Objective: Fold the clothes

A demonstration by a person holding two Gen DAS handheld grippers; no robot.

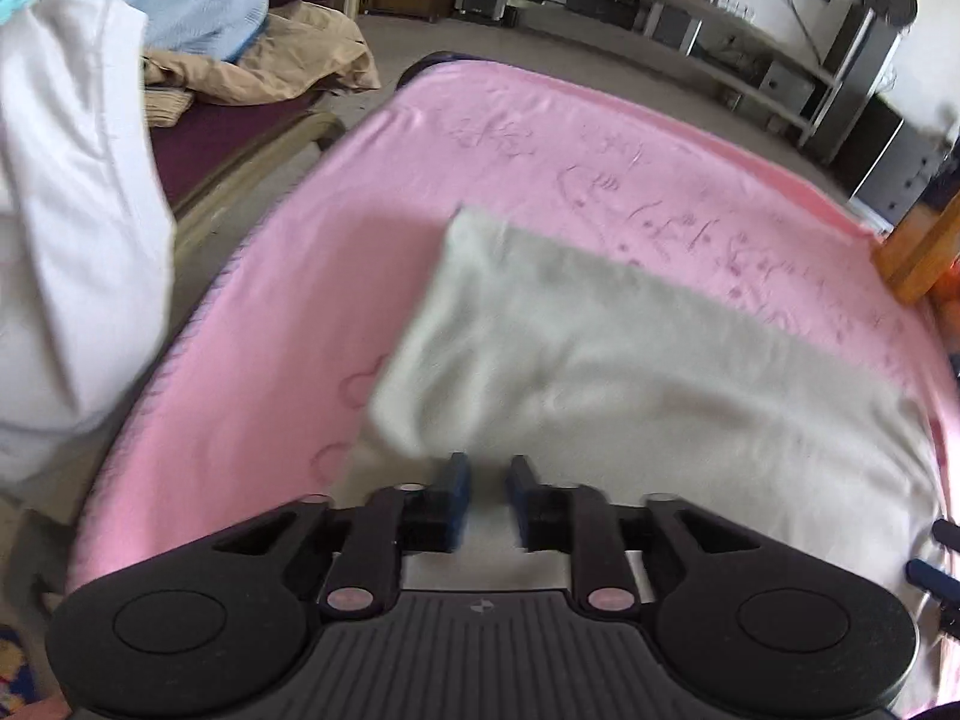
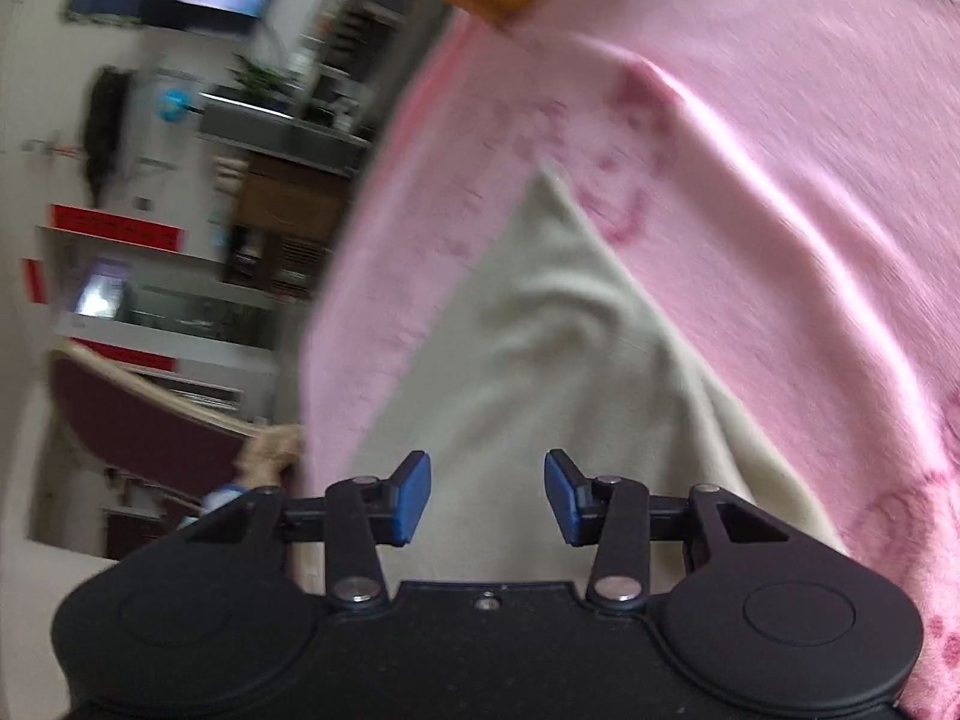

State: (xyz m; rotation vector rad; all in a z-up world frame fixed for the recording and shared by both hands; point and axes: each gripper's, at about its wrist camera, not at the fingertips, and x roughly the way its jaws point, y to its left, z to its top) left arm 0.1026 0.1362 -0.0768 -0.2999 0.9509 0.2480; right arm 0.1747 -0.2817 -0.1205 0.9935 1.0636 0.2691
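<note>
A pale cream garment (image 1: 600, 372) lies spread flat on a pink blanket (image 1: 288, 324) that covers the table. My left gripper (image 1: 487, 483) hovers over the garment's near edge, its blue pads (image 1: 459, 498) a small gap apart with nothing between them. In the right wrist view the same cream garment (image 2: 540, 360) tapers to a corner on the pink blanket (image 2: 780, 180). My right gripper (image 2: 487, 492) is open above the garment and holds nothing. Both views are motion-blurred.
A white cloth (image 1: 72, 210) hangs at the left. Light blue and tan clothes (image 1: 252, 54) are piled on a dark red chair behind it. A wooden post (image 1: 918, 252) stands at the table's right edge. Shelves and a TV line the far wall.
</note>
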